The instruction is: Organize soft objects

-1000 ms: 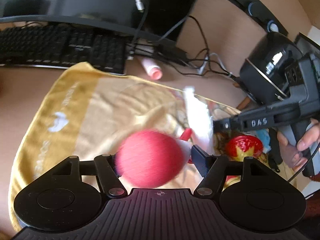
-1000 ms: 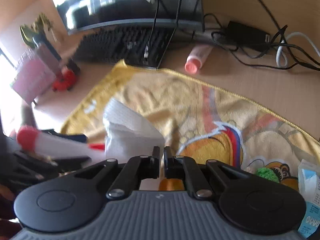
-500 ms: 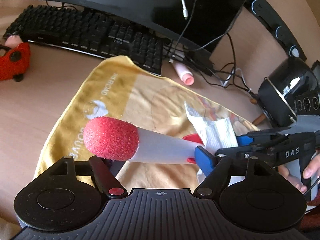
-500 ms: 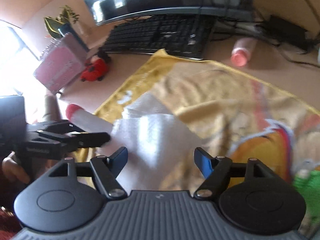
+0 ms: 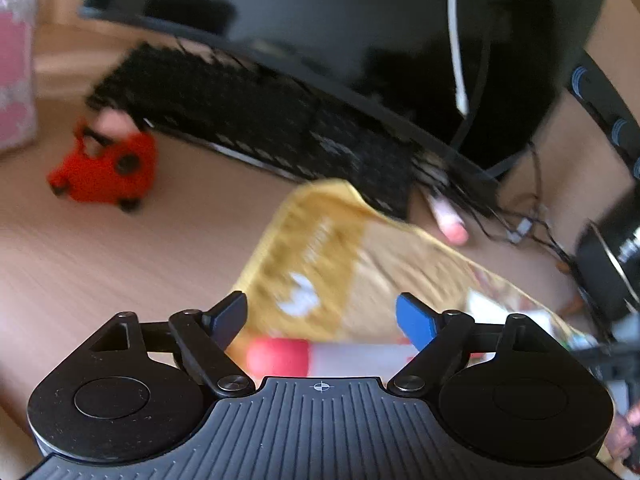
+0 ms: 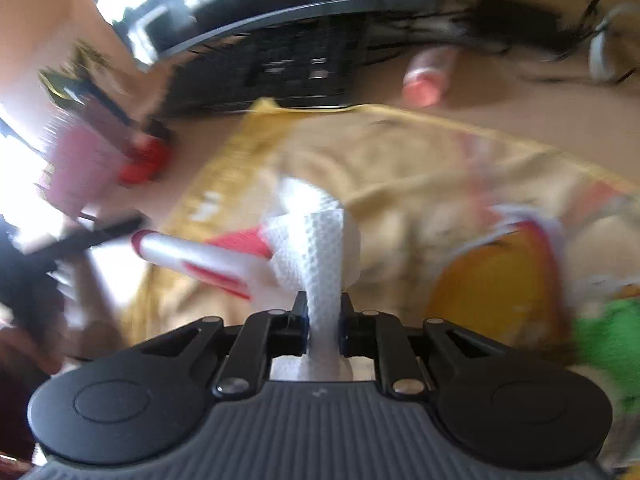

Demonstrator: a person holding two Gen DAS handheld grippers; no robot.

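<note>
My left gripper (image 5: 322,316) has nothing touching its pads and its jaws are opening. A foam rocket (image 5: 344,358) with a red tip and white body lies loose just below and between them. It rests at the near edge of the yellow towel (image 5: 320,248). In the right wrist view my right gripper (image 6: 324,312) is closing, its pads pressing a bunched white paper towel (image 6: 320,248) over the yellow towel (image 6: 400,168). The rocket (image 6: 188,254) pokes out to the left from beside the paper towel. Both views are blurred.
A black keyboard (image 5: 260,120) and a monitor stand behind the towel. A red toy car (image 5: 104,168) and a pink box (image 5: 12,80) sit to the left. A pink tube (image 5: 452,228) and cables lie at the back. A green soft thing (image 6: 608,344) is at the right.
The left gripper let go of the foam rocket, opened wider and swung left. The right gripper opened, then closed on the white paper towel.
</note>
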